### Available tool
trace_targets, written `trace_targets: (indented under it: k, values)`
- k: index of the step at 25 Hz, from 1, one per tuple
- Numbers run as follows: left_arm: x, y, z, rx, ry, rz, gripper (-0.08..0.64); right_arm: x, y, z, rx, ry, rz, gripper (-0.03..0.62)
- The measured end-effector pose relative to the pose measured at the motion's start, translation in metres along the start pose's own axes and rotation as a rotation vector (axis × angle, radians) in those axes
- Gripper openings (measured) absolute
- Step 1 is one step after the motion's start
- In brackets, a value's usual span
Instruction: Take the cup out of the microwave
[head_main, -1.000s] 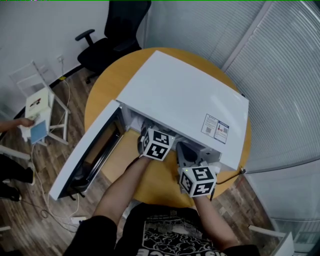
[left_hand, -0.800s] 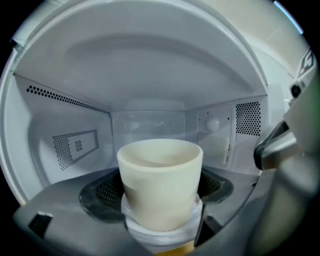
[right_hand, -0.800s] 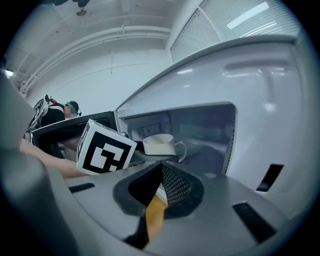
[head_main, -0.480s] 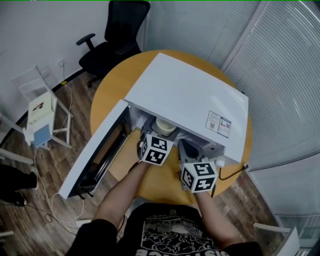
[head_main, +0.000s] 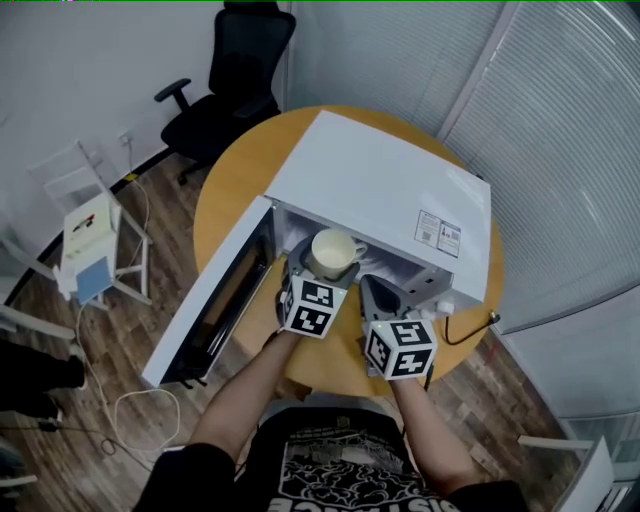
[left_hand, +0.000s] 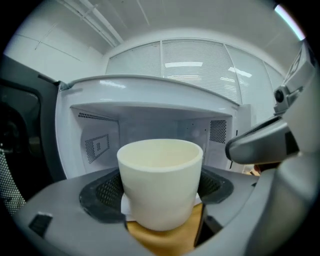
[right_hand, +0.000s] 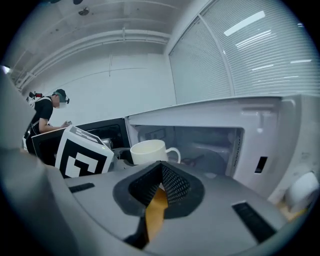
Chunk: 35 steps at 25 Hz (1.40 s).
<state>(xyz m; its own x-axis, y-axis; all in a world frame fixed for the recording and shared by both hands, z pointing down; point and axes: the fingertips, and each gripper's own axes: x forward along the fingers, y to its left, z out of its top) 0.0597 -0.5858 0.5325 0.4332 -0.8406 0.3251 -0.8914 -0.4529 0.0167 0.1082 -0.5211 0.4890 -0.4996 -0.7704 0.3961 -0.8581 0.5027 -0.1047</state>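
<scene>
One white microwave (head_main: 380, 190) sits on a round wooden table (head_main: 230, 170), its door (head_main: 215, 290) swung open at the left. The left gripper (head_main: 322, 266) clamps the single cream ceramic cup (head_main: 335, 250) just outside the cavity mouth, above bare tabletop. The right gripper (right_hand: 160, 175) has its jaws pinched together on nothing.

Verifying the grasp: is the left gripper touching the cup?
Touching. The left gripper view shows the cup wedged between the jaws of the left gripper, both pads against its sides, no gap.
</scene>
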Motion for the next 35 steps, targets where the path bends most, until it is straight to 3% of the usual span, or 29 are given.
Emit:
trace_targets:
  k: [23, 31, 35]
  values:
    - [-0.125, -0.025, 0.009, 0.023, -0.015, -0.062, 0.436, -0.077, 0.062, 0.005, -0.008, -0.063, -0.096, 0.015]
    - [-0.172, -0.023, 0.001, 0.012, -0.014, -0.043, 0.436, -0.096, 0.093, -0.002, 0.01, -0.099, -0.084, 0.015]
    - [-0.186, -0.021, -0.001, 0.003, -0.022, -0.033, 0.436, -0.101, 0.106, 0.0, -0.025, -0.111, -0.081, 0.015]
